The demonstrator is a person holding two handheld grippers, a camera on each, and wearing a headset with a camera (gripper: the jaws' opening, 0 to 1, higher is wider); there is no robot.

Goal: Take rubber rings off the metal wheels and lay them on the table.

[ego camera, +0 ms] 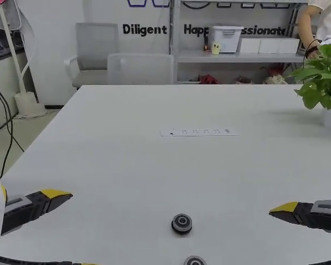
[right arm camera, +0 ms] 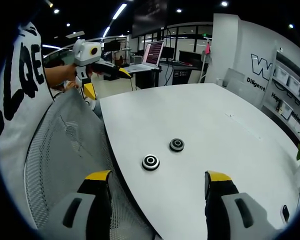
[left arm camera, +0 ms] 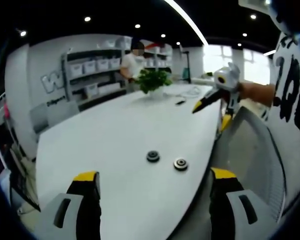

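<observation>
Two small metal wheels with black rubber rings around them lie flat on the white table [ego camera: 154,154] close to its near edge. One wheel [ego camera: 181,223] [left arm camera: 153,156] [right arm camera: 176,145] sits a little further in. The other wheel [ego camera: 195,260] [left arm camera: 180,163] [right arm camera: 150,162] lies right at the edge. My left gripper [left arm camera: 155,182] is open and empty, held off to the left of both wheels, with one yellow-tipped finger [ego camera: 49,197] over the table. My right gripper [right arm camera: 157,176] is open and empty too, out to their right, and its finger [ego camera: 289,210] points inward.
A potted plant [ego camera: 320,77] stands at the table's far right. A flat white strip [ego camera: 198,132] lies mid-table. Grey chairs [ego camera: 140,69] and shelves stand beyond the far edge, with a person [ego camera: 320,27] by the shelves. A mesh chair [right arm camera: 65,150] is at the near edge.
</observation>
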